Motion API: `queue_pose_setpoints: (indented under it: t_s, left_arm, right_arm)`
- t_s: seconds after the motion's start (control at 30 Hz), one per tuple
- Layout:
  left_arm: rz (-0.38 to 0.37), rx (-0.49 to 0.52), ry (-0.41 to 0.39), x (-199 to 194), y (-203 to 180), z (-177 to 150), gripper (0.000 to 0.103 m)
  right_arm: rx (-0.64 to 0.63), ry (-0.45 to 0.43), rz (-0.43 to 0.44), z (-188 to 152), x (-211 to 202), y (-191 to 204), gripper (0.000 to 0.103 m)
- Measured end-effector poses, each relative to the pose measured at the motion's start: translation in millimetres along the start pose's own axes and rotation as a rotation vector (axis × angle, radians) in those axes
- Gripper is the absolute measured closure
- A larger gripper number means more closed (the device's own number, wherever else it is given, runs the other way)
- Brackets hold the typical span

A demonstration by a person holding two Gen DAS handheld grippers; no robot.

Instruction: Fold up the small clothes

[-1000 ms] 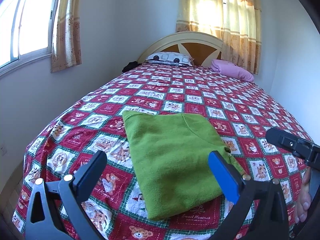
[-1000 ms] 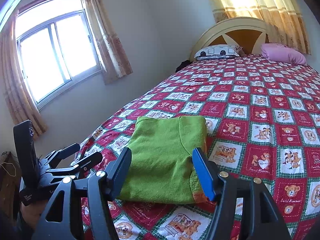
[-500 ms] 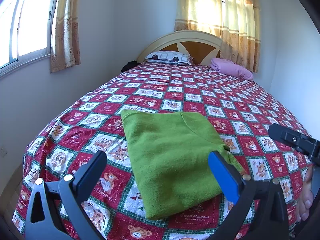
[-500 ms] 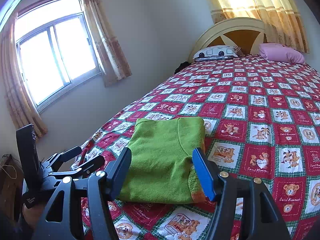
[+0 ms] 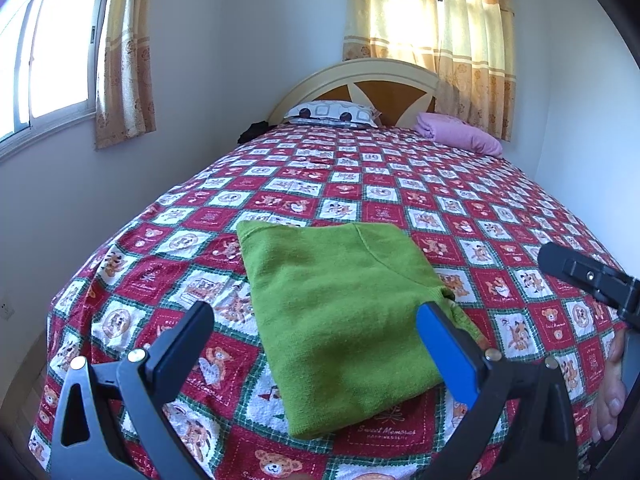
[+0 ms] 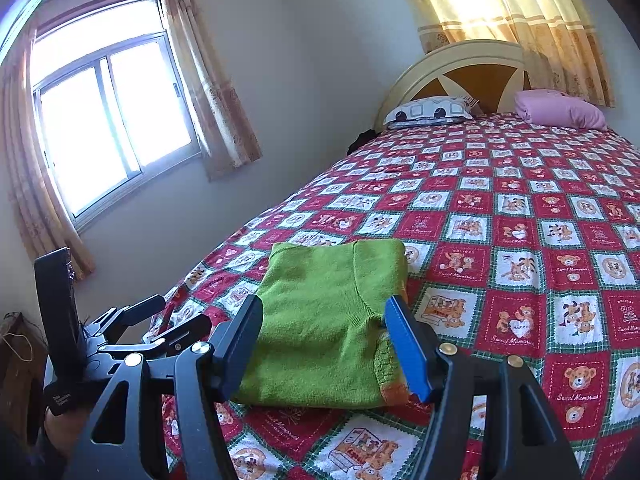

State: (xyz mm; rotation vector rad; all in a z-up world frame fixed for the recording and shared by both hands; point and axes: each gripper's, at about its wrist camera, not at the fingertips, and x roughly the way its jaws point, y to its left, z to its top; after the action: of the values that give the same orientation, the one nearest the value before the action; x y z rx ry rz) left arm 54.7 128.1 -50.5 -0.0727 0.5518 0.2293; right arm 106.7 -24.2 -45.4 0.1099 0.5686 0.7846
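At the left wrist view's right edge, fingers [image 5: 610, 392] show, unlike the other view.

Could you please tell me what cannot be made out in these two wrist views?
- Green garment: near right corner, left wrist view, hidden by the left gripper's blue finger.
- Dark item by the patterned pillow: too small to identify.
- Hand at the right edge: cut off.

1. Bed [image 5: 400, 184] under a red, white and green checked teddy-bear quilt.
2. Arched headboard [image 5: 360, 80] at its far end, two pillows [image 5: 332, 114] against it.
3. Bright window [image 6: 112, 120] left of bed, curtains [image 5: 432, 32] behind headboard.
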Motion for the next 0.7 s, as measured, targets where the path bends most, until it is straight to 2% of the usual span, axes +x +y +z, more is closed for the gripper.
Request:
queue_pose_setpoints:
  t_s: [0.3, 0.5, 0.7]
  left_arm:
    - [0.041, 0.004, -0.04, -7, 3, 6, 0.0]
    - [0.06, 0.0, -0.034, -5, 6, 6, 0.0]
    - [0.081, -0.001, -0.028, -1, 10, 4, 0.0]
  right_arm:
    - [-0.018, -0.024, -0.004, 0, -5, 5, 0.038]
    - [-0.021, -0.048, 0.006, -1, -9, 6, 0.038]
    - [-0.02, -0.027, 0.008, -4, -5, 7, 0.038]
